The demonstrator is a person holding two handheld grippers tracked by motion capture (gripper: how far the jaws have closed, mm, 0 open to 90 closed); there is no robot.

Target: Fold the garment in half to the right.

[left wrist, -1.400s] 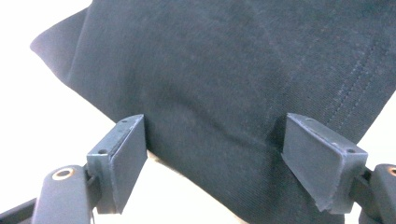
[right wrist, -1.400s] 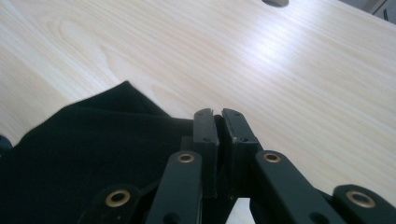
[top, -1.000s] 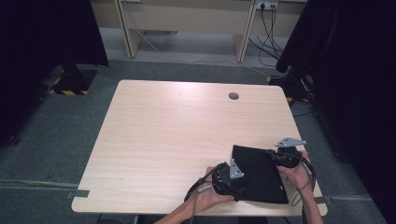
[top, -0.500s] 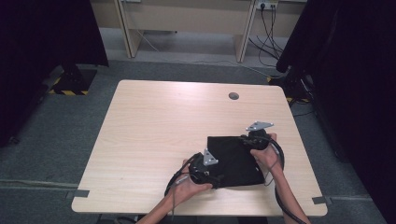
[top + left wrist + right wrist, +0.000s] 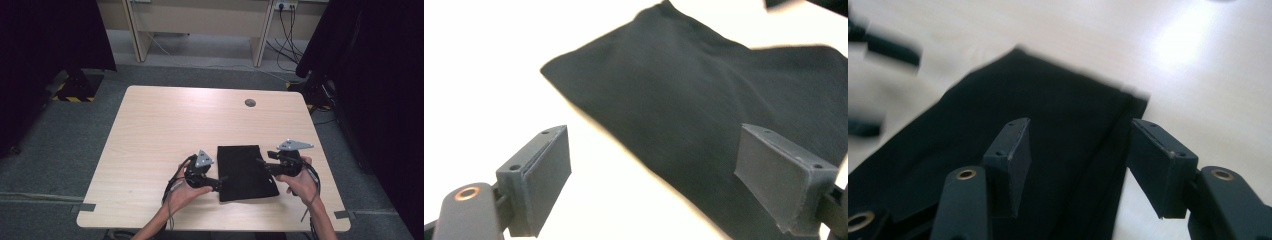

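the folded cloth [image 5: 246, 171] lies on the table [image 5: 165, 125] between the left gripper [image 5: 220, 182] and the right gripper [image 5: 263, 166], ahead of both. the table's cable hole [image 5: 250, 102] lies well beyond them, at the far edge.

A light wood-grain tabletop [image 5: 165, 130] is seen from above, standing on grey carpet. A round cable hole [image 5: 250, 103] is set near its far edge, toward the far right corner. A flat, folded black cloth [image 5: 246, 171] is laid directly on the wood toward the near right corner, its near side close to the near edge and its sides roughly parallel with the tabletop's edges.
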